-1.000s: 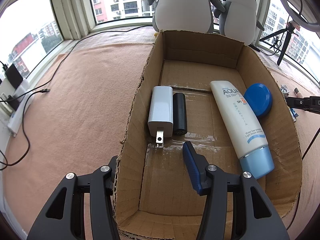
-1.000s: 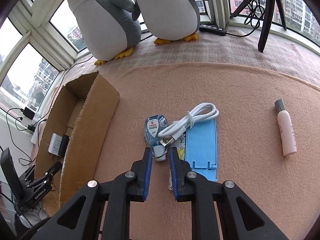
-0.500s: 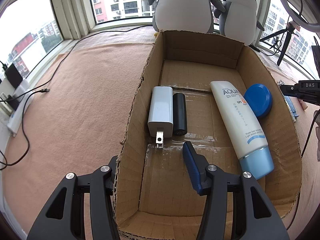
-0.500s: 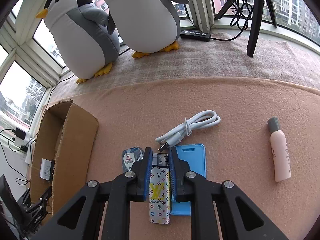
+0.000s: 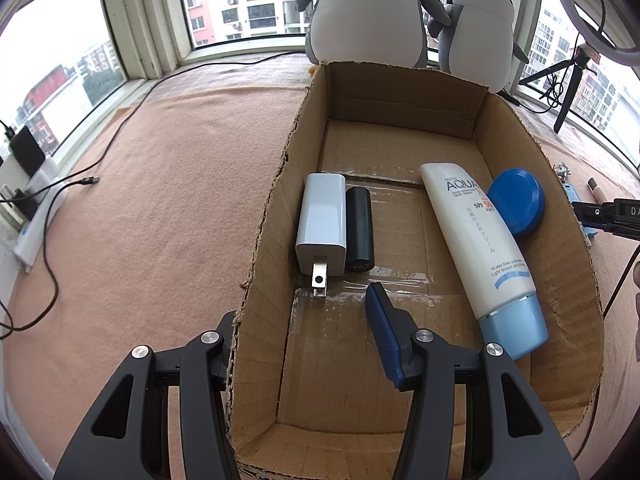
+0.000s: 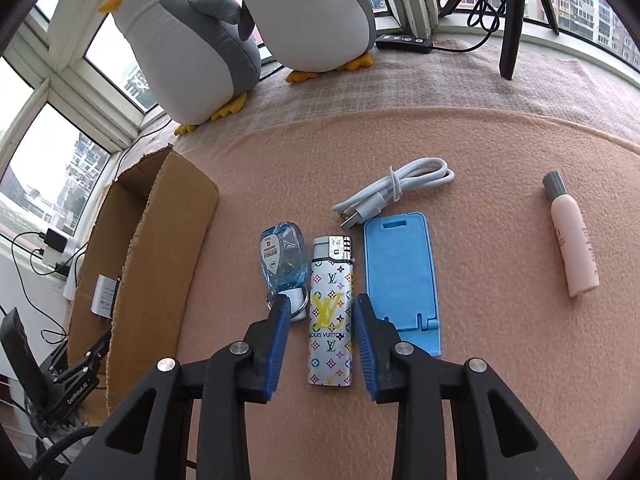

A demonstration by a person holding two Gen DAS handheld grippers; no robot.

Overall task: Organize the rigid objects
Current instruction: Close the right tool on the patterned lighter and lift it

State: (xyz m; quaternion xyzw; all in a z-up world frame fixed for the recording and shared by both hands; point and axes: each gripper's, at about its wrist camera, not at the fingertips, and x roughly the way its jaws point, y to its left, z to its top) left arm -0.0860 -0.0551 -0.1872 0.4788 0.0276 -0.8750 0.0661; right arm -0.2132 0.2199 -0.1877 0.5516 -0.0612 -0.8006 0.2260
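Observation:
A white lighter (image 6: 331,312) with a coloured monogram pattern lies on the pink cloth. My right gripper (image 6: 321,300) is open, one finger on each side of the lighter with a small gap both ways. A clear blue keyring tag (image 6: 283,256) lies just left of the lighter and a blue phone stand (image 6: 400,276) just right. The cardboard box (image 5: 580,280) holds a white charger (image 5: 323,226), a black cylinder (image 5: 359,234), a sunscreen tube (image 5: 480,248) and a blue lid (image 5: 516,202). My left gripper (image 5: 304,308) is open, astride the box's left wall.
A white cable (image 6: 394,192) and a pink bottle (image 6: 572,240) lie further out on the cloth. Two plush penguins (image 6: 192,48) stand by the windows. A tripod leg (image 6: 516,20) rises at the back right. Cables trail over the cloth left of the box (image 5: 80,184).
My right gripper has moved from the keyring tag over to the lighter and has opened wider around it. The left gripper and the box contents have not moved.

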